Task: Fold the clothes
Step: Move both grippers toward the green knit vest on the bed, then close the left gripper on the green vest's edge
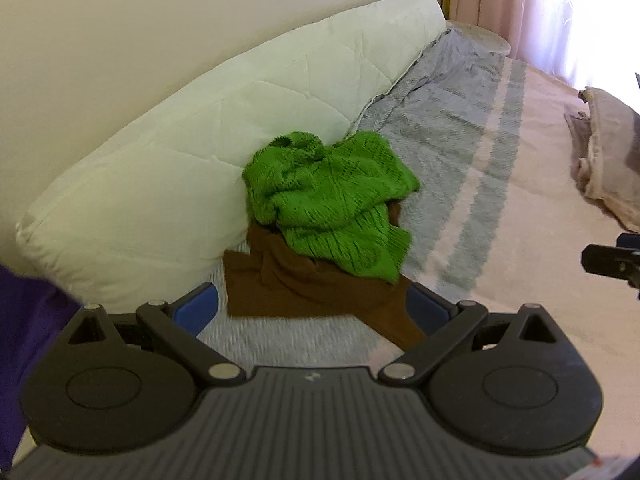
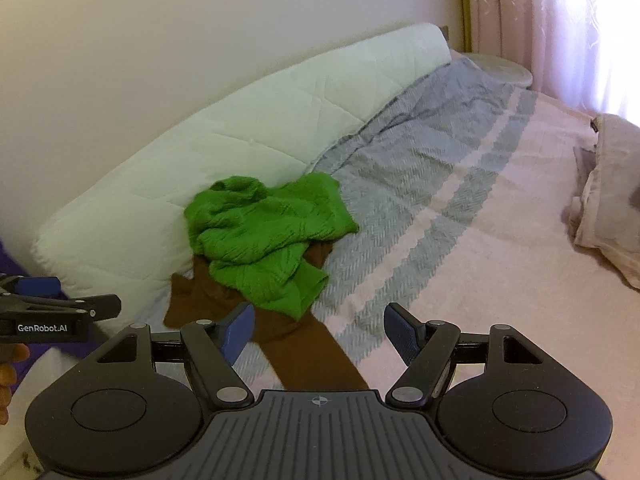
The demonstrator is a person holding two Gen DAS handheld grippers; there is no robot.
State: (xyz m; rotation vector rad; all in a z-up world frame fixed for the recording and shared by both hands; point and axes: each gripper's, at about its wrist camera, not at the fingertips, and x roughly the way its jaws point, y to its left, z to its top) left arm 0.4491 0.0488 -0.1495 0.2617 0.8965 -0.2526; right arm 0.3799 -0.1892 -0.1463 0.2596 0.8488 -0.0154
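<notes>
A crumpled green knit sweater (image 1: 332, 200) (image 2: 264, 236) lies on a brown garment (image 1: 288, 284) (image 2: 304, 356), both heaped on the bed against a long white bolster. My left gripper (image 1: 312, 308) hovers just short of the pile, open, its blue pads wide apart with the brown cloth between and beyond them. My right gripper (image 2: 320, 334) is open too, with a strip of the brown garment running under it toward the camera. The left gripper (image 2: 60, 312) also shows at the left edge of the right wrist view. Neither holds anything.
The bed carries a pink blanket (image 2: 500, 280) with grey herringbone stripes. A white quilted bolster (image 1: 192, 152) runs along the wall. A beige cloth bundle (image 2: 608, 200) lies at the right. Pink curtains (image 2: 560, 20) hang at the far end. A purple sleeve (image 1: 28, 340) is at the left.
</notes>
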